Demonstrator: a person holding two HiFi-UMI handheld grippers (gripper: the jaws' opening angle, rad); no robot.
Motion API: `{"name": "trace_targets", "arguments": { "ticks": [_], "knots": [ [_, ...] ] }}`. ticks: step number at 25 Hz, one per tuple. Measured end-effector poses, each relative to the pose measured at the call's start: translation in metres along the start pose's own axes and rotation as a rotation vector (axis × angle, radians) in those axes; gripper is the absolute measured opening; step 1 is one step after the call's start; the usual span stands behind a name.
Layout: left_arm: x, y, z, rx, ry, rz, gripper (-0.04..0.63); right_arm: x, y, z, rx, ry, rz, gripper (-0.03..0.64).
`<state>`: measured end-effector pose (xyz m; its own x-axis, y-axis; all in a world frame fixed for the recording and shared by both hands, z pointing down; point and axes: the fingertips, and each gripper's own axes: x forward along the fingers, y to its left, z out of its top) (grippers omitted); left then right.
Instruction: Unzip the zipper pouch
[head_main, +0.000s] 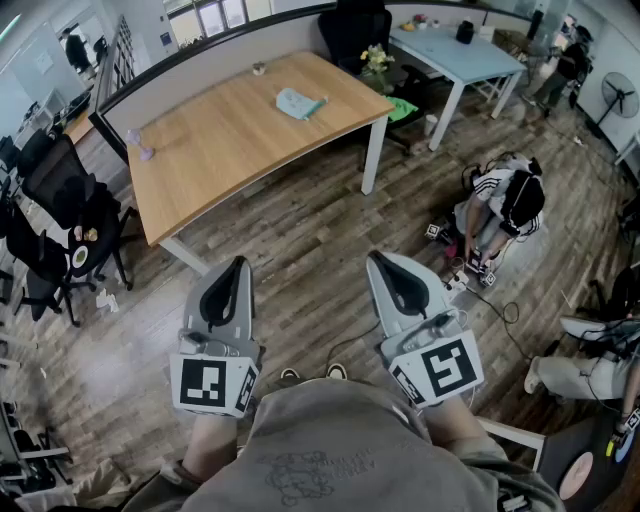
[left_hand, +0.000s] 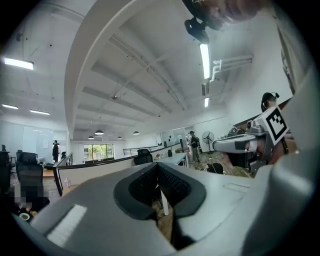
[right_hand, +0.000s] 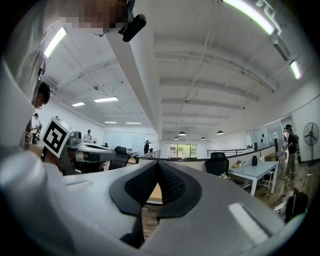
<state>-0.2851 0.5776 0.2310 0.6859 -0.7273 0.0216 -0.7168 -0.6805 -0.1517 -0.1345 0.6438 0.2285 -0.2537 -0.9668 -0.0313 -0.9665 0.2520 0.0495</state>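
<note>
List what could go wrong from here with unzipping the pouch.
1. The zipper pouch lies loose on the wooden table, away from both grippers; pulling its zipper without pinning the pouch would probably drag it.
2. The left gripper and right gripper are shut and empty; unless opened before approaching, they may shove the pouch.
3. A person sits on the floor among cables at the right: a trip hazard on the way over.

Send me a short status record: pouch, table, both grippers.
pouch: pale blue, lying on the table, untouched; zipper too small to judge
table: wooden, ahead of both grippers
left gripper: shut, empty, short of the table
right gripper: shut, empty, short of the table
bystander: person seated, right of the table
</note>
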Motion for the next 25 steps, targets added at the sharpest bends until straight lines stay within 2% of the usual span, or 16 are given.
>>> {"name": "trace_targets", "arguments": {
  "ticks": [6, 15, 19, 20, 21, 22, 25],
  "knots": [
    [0.014, 0.009, -0.004, -0.005, 0.001, -0.002, -0.002, 0.014, -0.008, 0.000, 0.058, -0.020, 0.002, 0.011],
    [0.029, 0.010, -0.004, 0.000, -0.005, 0.002, -0.002, 0.020, -0.021, -0.005, 0.043, -0.006, 0.007, 0.011],
    [0.031, 0.011, 0.003, -0.005, -0.038, 0.030, 0.001, 0.019, -0.035, 0.003, 0.058, -0.055, -0.033, 0.014],
    [0.032, 0.014, 0.005, -0.007, -0.051, 0.039, 0.061, 0.019, -0.038, 0.006, 0.065, -0.076, -0.050, 0.052],
    [0.033, 0.017, 0.007, -0.005, -0.061, 0.047, 0.121, 0.020, -0.042, 0.008, 0.067, -0.091, -0.067, 0.154],
    [0.036, 0.020, 0.007, -0.001, -0.066, 0.053, 0.174, 0.021, -0.045, 0.009, 0.065, -0.099, -0.081, 0.197],
    [0.047, 0.025, 0.002, 0.014, -0.058, 0.050, 0.216, 0.027, -0.051, 0.005, 0.053, -0.089, -0.097, 0.198]
  ]
}}
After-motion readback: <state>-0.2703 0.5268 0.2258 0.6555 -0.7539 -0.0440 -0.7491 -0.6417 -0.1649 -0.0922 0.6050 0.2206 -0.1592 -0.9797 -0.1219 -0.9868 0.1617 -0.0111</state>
